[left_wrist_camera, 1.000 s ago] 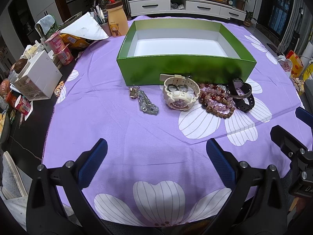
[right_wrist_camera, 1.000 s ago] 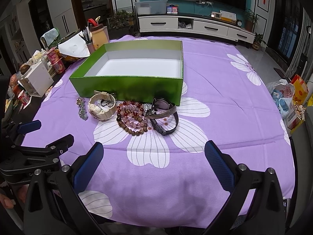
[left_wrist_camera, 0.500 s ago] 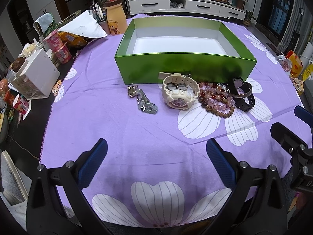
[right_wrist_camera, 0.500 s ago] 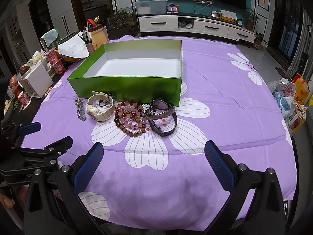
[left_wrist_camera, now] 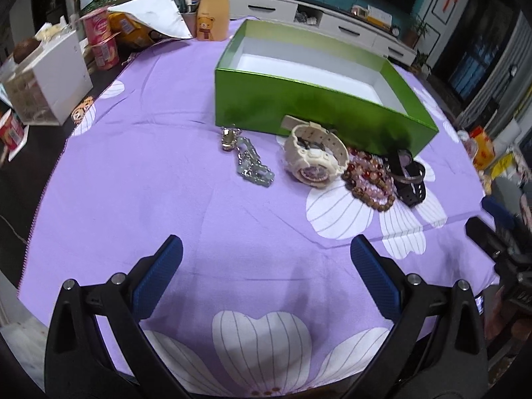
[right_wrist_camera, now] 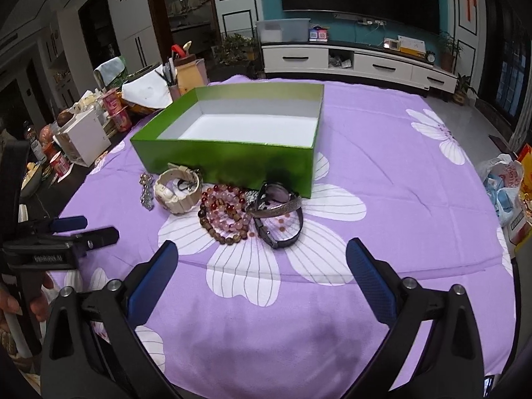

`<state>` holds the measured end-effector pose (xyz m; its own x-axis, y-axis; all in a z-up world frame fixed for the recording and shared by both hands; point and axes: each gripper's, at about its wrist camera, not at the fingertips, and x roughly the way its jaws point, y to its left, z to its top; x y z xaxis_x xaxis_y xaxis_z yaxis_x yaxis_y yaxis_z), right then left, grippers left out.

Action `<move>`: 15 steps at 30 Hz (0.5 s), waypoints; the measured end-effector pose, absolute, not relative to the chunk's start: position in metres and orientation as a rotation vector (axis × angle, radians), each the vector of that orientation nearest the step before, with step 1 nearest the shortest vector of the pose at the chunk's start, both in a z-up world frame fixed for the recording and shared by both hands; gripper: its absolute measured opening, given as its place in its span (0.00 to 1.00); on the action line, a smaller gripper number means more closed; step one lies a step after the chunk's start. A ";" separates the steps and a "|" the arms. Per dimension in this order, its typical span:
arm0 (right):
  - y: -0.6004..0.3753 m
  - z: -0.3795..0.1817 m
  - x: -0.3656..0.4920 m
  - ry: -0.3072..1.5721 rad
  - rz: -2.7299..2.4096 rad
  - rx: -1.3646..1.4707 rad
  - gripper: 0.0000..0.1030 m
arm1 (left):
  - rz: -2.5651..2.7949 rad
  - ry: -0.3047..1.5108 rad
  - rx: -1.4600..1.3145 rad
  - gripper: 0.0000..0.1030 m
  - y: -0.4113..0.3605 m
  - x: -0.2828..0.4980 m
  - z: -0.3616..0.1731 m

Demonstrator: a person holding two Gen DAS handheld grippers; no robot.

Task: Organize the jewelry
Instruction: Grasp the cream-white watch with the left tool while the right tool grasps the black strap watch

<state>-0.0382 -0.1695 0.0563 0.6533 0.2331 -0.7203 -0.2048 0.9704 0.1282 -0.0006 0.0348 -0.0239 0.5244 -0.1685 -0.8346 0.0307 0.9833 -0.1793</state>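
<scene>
a: where's the jewelry?
b: mid-frame, on the purple flowered tablecloth [left_wrist_camera: 166,183], just before the open green cardboard box [left_wrist_camera: 299,106]: silver chain bracelet [left_wrist_camera: 251,163], cream plastic watch [left_wrist_camera: 312,159], red and brown bead bracelets [left_wrist_camera: 369,181], black strap watch [left_wrist_camera: 407,176].
a: tools?
b: left gripper [left_wrist_camera: 266,276] and right gripper [right_wrist_camera: 262,272] both spread apart, holding nothing, low in frame.

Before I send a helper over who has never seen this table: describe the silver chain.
Find the green box on the purple cloth. Jewelry lies in a row along its near wall; the silver chain is at the left end, beside the cream watch. It alone is metal links.
</scene>
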 end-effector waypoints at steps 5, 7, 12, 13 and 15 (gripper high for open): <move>-0.166 0.046 -0.035 0.840 0.302 0.068 0.85 | -0.140 0.992 -0.203 0.98 0.041 0.003 -0.025; -0.167 0.043 -0.032 0.848 0.317 0.091 0.81 | -0.151 0.980 -0.222 0.95 0.042 0.004 -0.024; -0.175 0.039 -0.025 0.866 0.347 0.177 0.73 | -0.182 0.965 -0.243 0.81 0.042 0.009 -0.022; -0.177 0.038 -0.024 0.869 0.351 0.199 0.72 | -0.191 0.964 -0.248 0.80 0.041 0.010 -0.022; -0.182 0.035 -0.019 0.882 0.354 0.250 0.69 | -0.202 0.964 -0.252 0.76 0.039 0.014 -0.022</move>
<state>-0.0189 -0.1821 0.0350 0.5835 0.4015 -0.7059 -0.1982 0.9134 0.3557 0.0140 0.0385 -0.0222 0.5556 -0.2803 -0.7828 0.0575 0.9522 -0.3001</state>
